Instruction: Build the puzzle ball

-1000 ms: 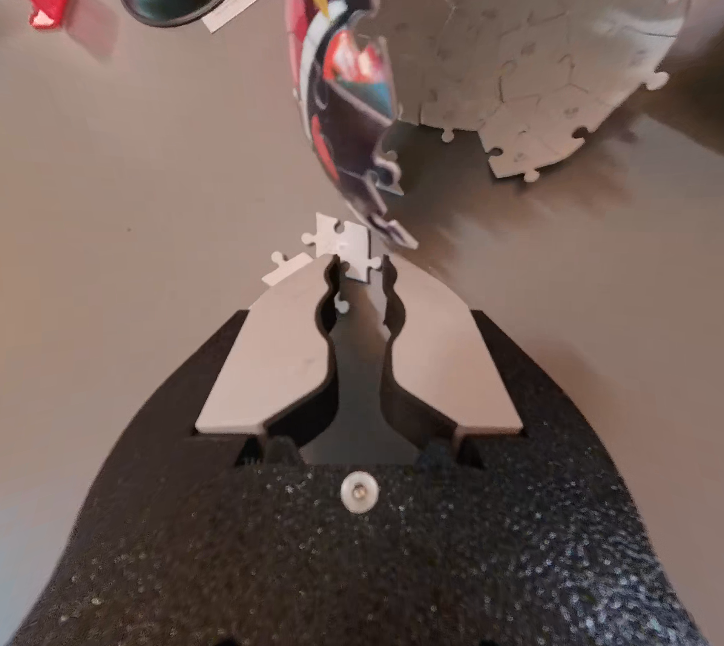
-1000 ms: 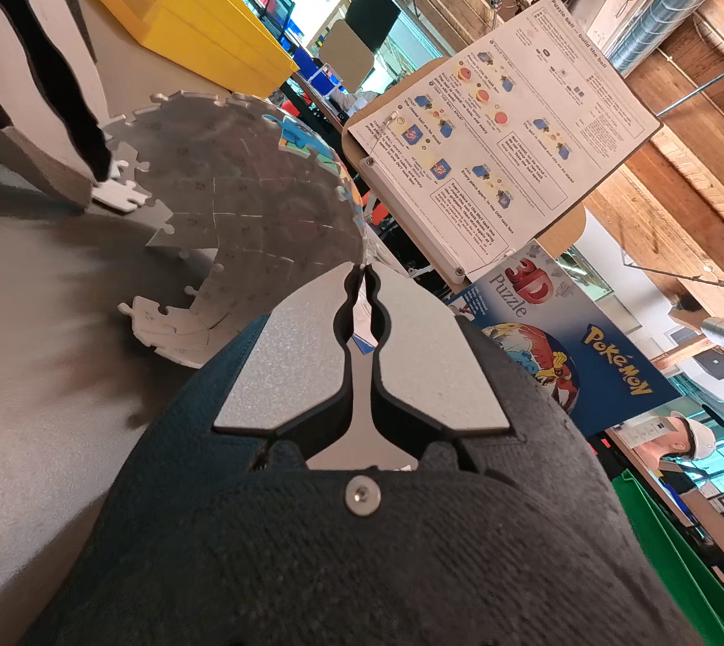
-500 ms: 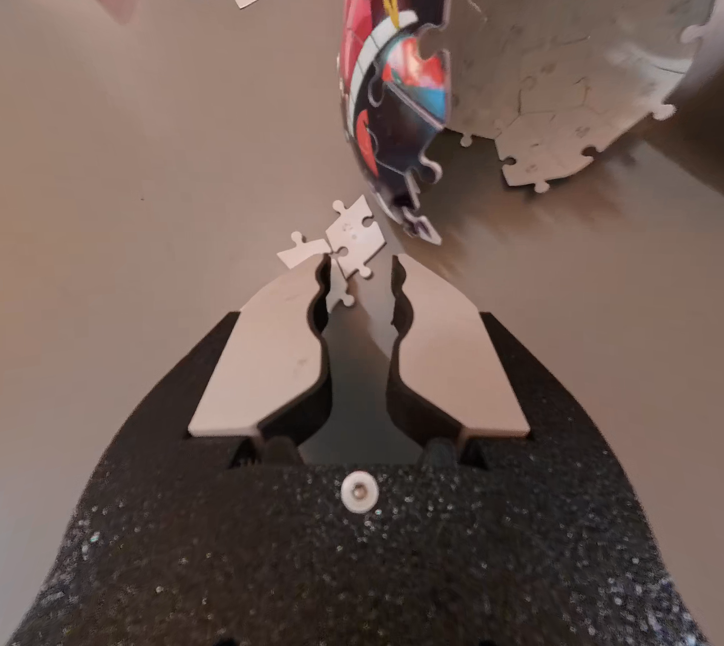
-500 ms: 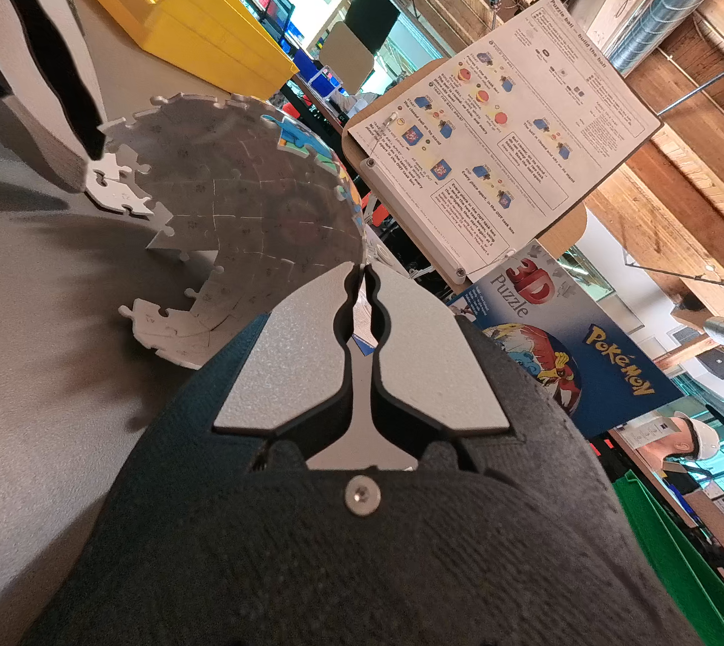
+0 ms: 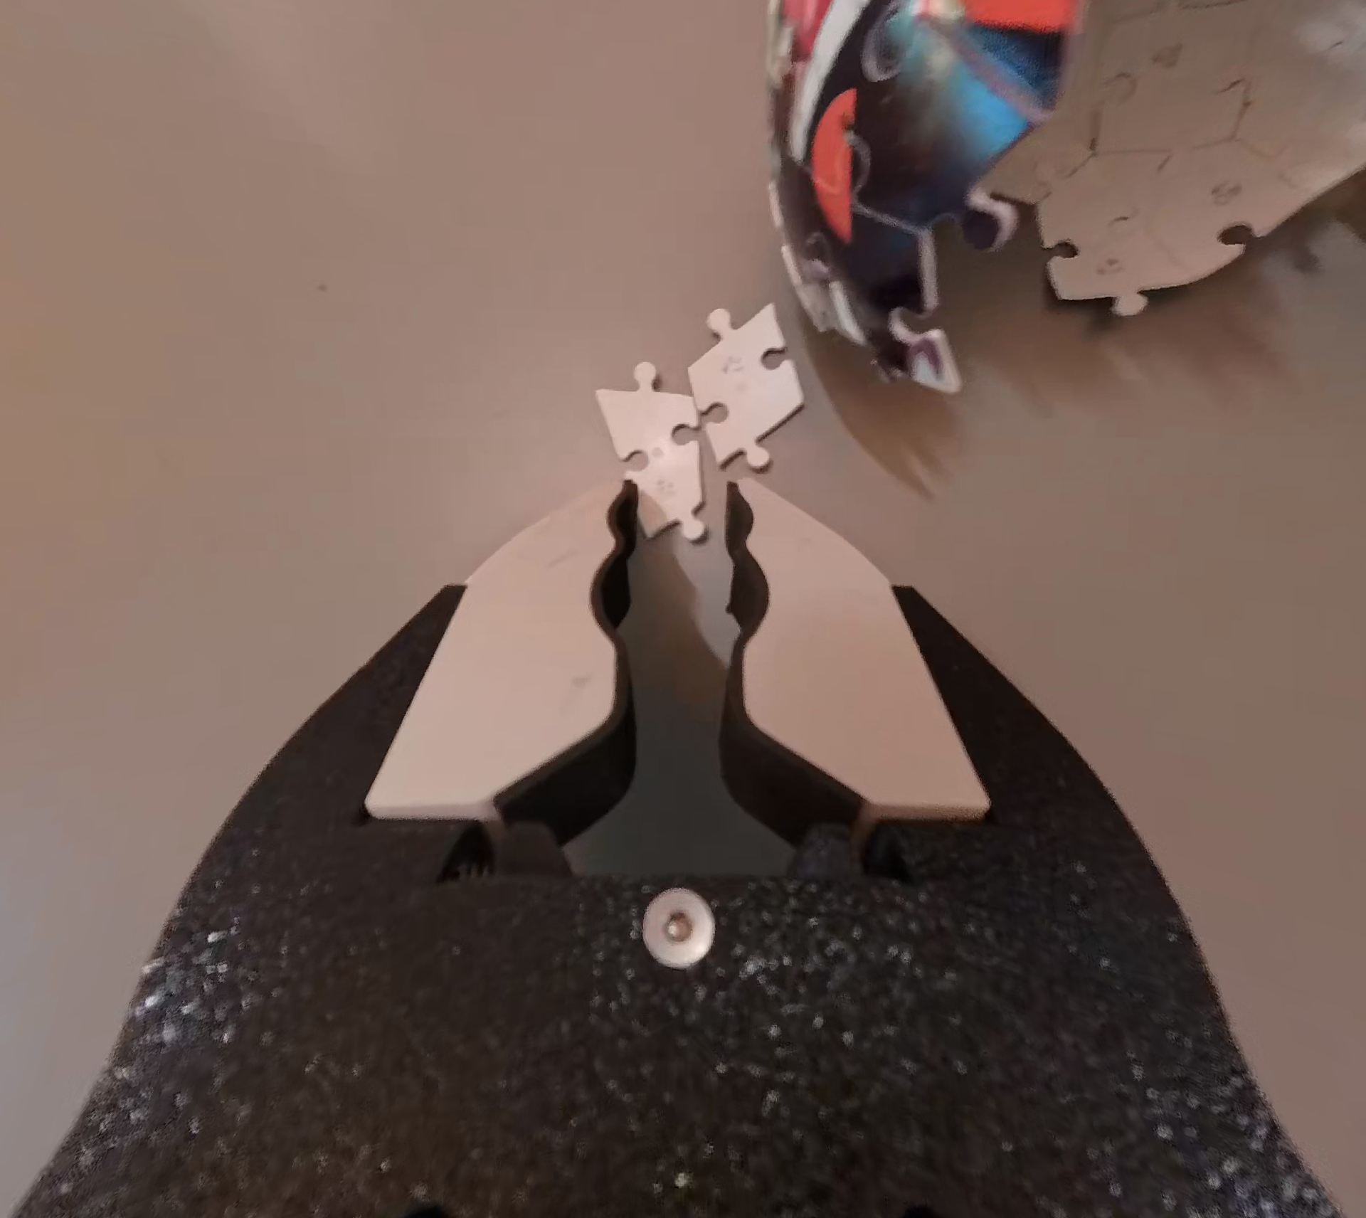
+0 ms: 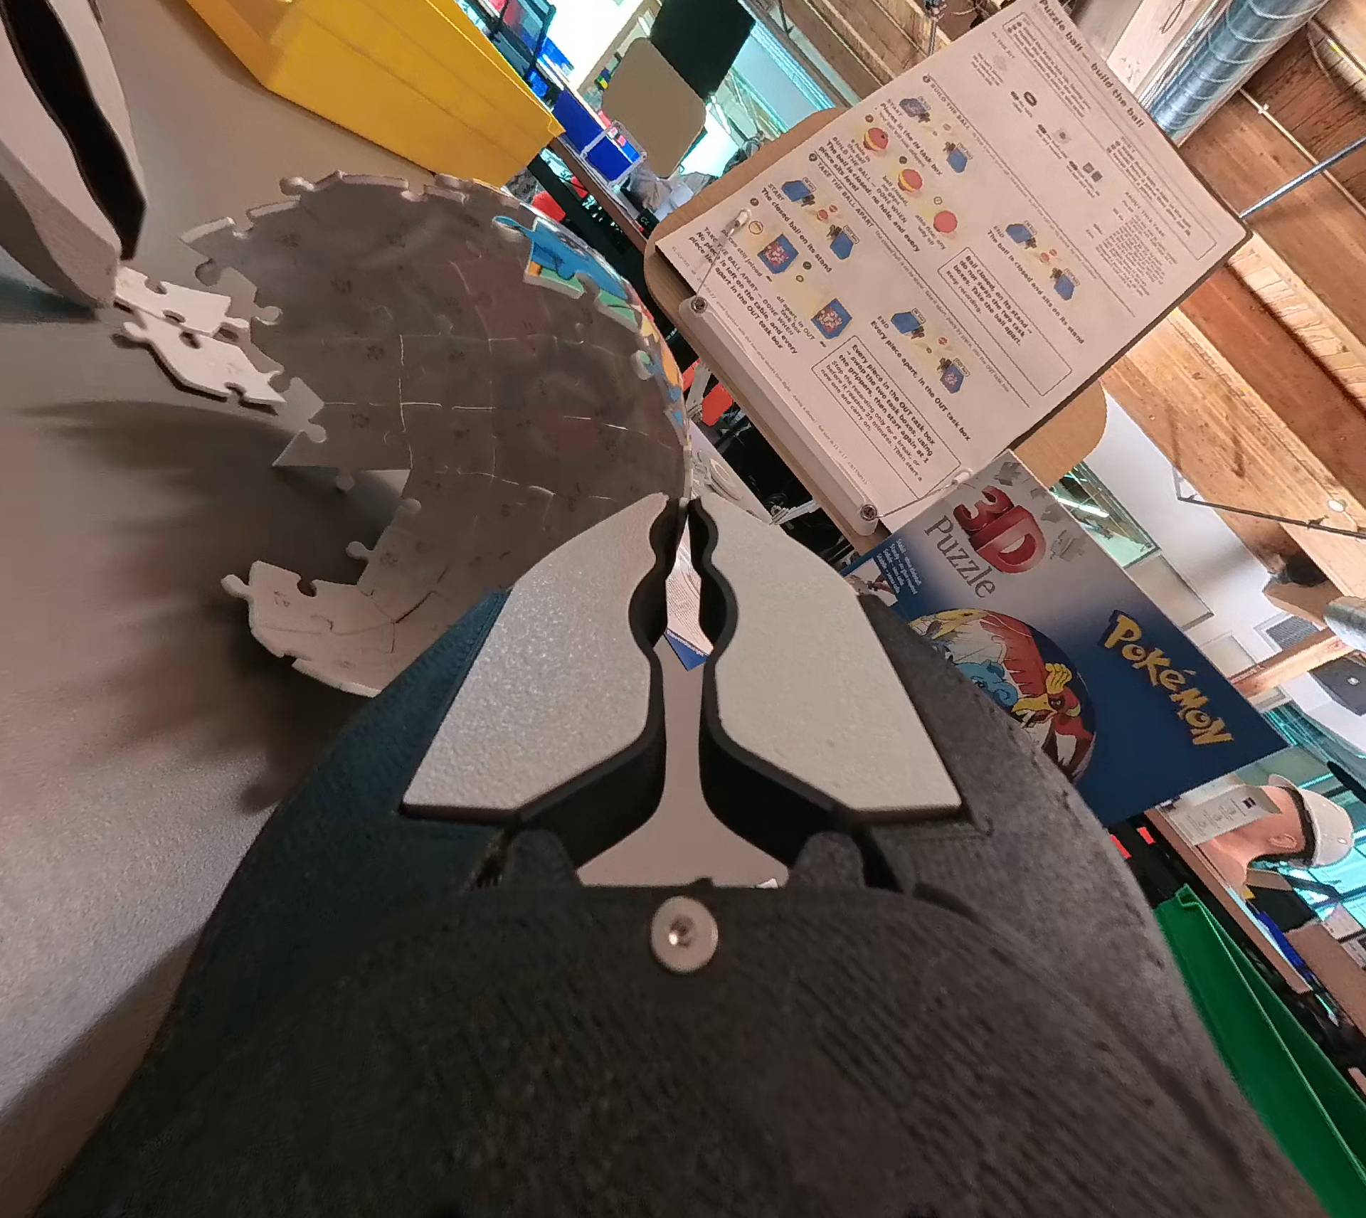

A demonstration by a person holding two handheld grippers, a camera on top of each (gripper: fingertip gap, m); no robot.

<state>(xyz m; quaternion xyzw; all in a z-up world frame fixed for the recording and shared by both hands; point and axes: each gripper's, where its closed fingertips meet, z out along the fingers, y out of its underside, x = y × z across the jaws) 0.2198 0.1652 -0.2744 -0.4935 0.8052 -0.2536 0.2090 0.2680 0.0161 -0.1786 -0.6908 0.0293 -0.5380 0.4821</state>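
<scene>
The left claw [image 5: 680,502] hangs over the grey tabletop [image 5: 296,221] with its jaws parted by a modest gap, gripping nothing. Just beyond its tips lie two loose puzzle pieces, blank side up. The nearer piece [image 5: 658,451] reaches partly into the gap between the tips, beside the left finger, though whether it touches that finger cannot be told. The farther piece [image 5: 746,399] touches the nearer one along one edge. The pictures show no edge of the tabletop close to the pieces.

Just past the pieces, toward the far right, sits the partly built puzzle ball [image 5: 924,96], an open shell with a printed outer face in red, black, white and blue and a plain grey inside [image 6: 458,384]. Its jagged rim has knobs and notches all along it.

The right claw [image 6: 686,510] is closed almost fully, only a sliver between the tips, and pinches the rim of the shell there. From the right wrist view the left claw's fingers [image 6: 66,162] stand over the two pieces at the far left.

Beyond the ball, yellow bins [image 6: 332,22] rest on the tabletop. A printed instruction sheet [image 6: 946,236] on a board stands above the blue puzzle box [image 6: 1072,650].
</scene>
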